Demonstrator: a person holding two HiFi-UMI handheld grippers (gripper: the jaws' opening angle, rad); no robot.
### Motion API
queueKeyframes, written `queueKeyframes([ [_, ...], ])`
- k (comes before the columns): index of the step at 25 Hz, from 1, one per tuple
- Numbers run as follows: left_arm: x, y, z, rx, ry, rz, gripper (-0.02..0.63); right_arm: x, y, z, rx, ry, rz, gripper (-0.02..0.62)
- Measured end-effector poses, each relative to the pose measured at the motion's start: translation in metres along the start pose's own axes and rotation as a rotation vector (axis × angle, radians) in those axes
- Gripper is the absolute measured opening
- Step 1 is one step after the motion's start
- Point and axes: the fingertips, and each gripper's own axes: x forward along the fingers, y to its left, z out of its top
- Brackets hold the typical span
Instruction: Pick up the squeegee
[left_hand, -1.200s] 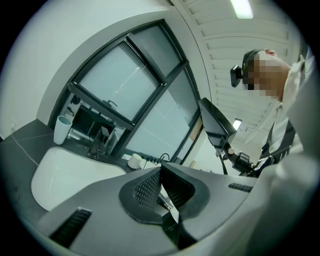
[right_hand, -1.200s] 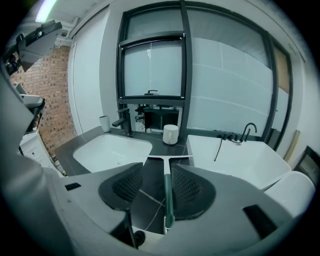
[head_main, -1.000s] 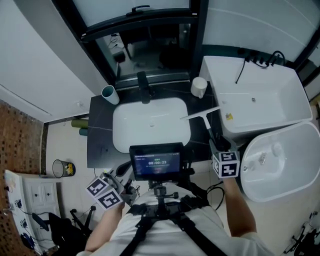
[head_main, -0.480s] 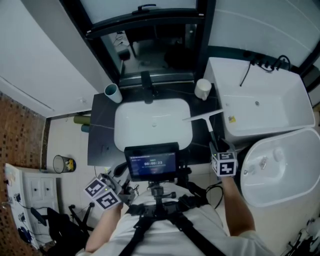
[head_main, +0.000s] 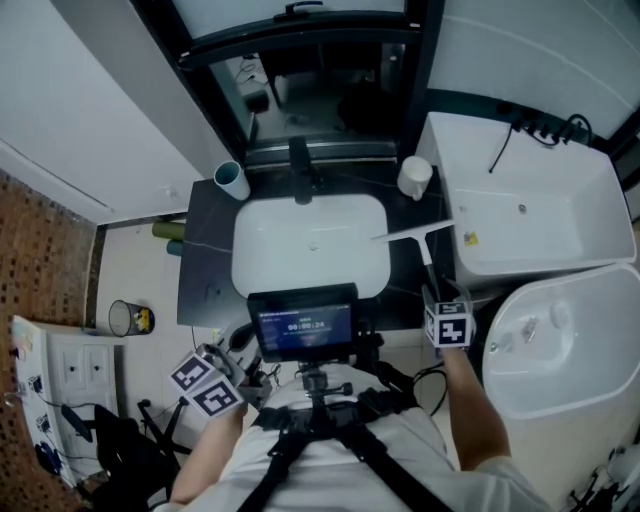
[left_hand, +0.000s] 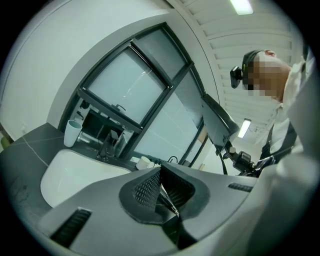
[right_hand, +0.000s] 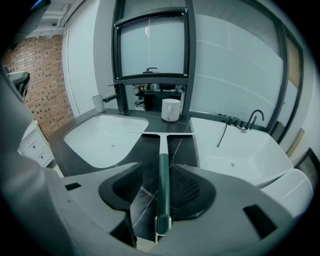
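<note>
The squeegee (head_main: 412, 232) lies on the dark counter to the right of the sink, its white blade across the far end and its green handle (right_hand: 163, 175) pointing back at me. My right gripper (right_hand: 162, 184) is open and straddles the near end of that handle, with a gap on both sides. In the head view the right gripper (head_main: 438, 298) sits at the counter's front right corner. My left gripper (left_hand: 160, 183) is shut on nothing, its pads pressed together. It hangs low at the left (head_main: 240, 382), in front of the counter.
A white sink basin (head_main: 310, 245) fills the counter's middle, with a black faucet (head_main: 301, 157) behind it. A teal cup (head_main: 232, 181) stands back left and a white mug (head_main: 414, 177) back right. A white tub (head_main: 530, 200) adjoins on the right. A screen (head_main: 303, 323) hangs at my chest.
The head view has drifted a little, shifting the scene rightwards. Both grippers stay about where they were, and the squeegee lies in the same spot.
</note>
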Motion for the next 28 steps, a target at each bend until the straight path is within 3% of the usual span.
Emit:
queueKeyframes([
  [20,-0.010,0.006,0.000,-0.003,-0.006,0.052,-0.005,0.036,-0.012,-0.024,-0.001,0.106,-0.012,0.185],
  [28,-0.003,0.009,0.005,0.004,-0.003,0.055,-0.005,0.049,-0.011,-0.025,-0.011,0.102,0.012,0.185],
])
